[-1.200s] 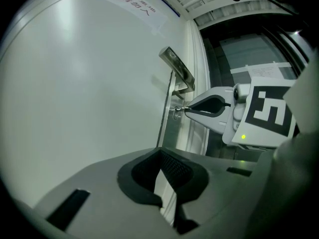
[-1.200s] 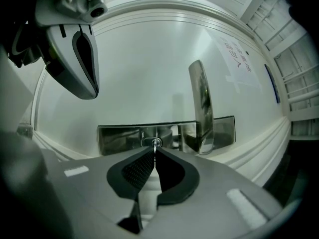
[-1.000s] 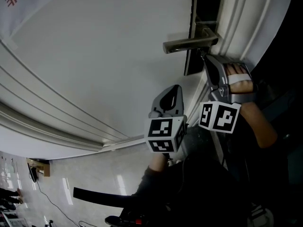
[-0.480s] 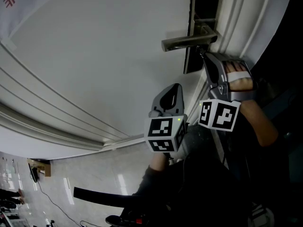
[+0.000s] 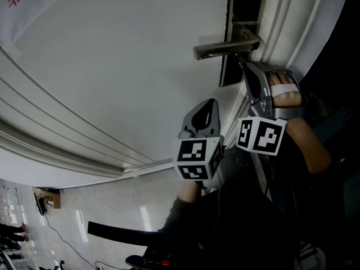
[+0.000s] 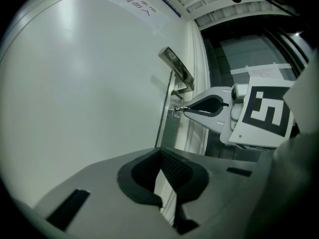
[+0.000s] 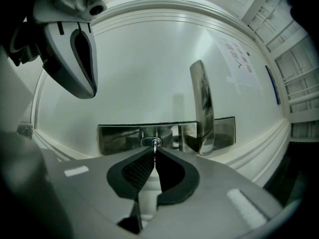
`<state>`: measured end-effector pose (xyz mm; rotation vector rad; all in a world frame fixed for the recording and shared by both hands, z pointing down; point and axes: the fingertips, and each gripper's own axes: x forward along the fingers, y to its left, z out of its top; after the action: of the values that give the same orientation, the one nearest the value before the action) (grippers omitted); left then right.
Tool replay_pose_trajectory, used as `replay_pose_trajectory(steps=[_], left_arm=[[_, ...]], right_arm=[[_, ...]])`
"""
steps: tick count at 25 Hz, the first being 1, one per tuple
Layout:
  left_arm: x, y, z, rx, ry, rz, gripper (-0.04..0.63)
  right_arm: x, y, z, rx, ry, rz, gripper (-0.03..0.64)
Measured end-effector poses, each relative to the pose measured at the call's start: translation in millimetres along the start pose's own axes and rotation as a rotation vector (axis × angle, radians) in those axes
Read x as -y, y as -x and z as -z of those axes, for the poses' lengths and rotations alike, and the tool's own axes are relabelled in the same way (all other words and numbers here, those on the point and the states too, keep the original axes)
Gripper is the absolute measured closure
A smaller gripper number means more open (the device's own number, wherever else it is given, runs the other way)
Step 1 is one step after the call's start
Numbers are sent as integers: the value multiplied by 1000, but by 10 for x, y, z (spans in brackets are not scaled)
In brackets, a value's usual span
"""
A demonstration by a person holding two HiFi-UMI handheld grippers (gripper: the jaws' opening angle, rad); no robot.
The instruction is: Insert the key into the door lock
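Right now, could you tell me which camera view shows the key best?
The right gripper view: the key sits centred, pinched by the right tongs at the lock. The left gripper view shows it small, from the side. In the head view it is too small to make out.

Grey-shelled left gripper (image 5: 210, 103) and right gripper (image 5: 241, 66), black ribbed pads (image 7: 137, 171), black-on-white marker cubes (image 5: 197, 159), dark sleeve (image 5: 185, 215).

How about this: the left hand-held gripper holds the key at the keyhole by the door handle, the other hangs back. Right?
No: the right hand-held gripper holds the key at the keyhole by the door handle, as the right gripper view shows. The left hand-held gripper hangs back.
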<state>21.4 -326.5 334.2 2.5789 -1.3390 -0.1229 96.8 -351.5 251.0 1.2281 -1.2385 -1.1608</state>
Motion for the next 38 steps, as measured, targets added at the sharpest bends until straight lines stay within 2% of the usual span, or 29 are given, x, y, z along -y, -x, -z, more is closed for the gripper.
replay_pose_trajectory(steps=[38], left_arm=[[-9,-44,-14,-4,-2,15,595]], right_arm=[[2,-23,-3,-4,11,7,606]])
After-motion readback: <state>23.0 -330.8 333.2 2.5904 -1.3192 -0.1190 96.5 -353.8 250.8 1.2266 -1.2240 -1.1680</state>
